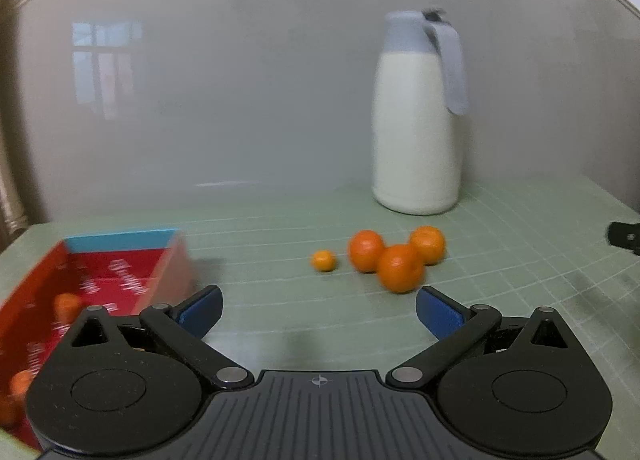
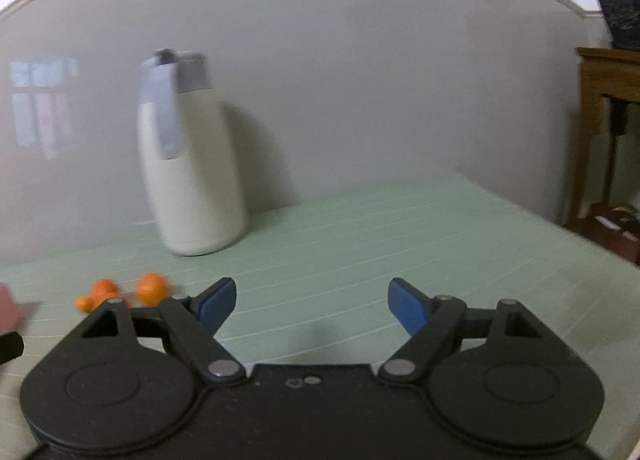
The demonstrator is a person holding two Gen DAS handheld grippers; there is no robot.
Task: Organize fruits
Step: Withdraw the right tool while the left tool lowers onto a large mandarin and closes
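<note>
Three oranges [image 1: 400, 268] lie in a cluster on the green mat, with a small kumquat [image 1: 323, 260] just left of them. My left gripper [image 1: 319, 306] is open and empty, a short way in front of the cluster. At the left stands a red box [image 1: 120, 272] with a blue end and several orange fruits inside. My right gripper [image 2: 311, 302] is open over bare mat with nothing between its fingers. In the right wrist view the oranges [image 2: 150, 288] show blurred at the far left, partly hidden behind the left finger.
A tall white jug [image 1: 416, 132] with a grey lid and handle stands against the wall behind the fruit. A wooden side table [image 2: 608, 100] with a potted plant is beyond the mat's right edge. The green gridded mat [image 2: 360, 228] covers the tabletop.
</note>
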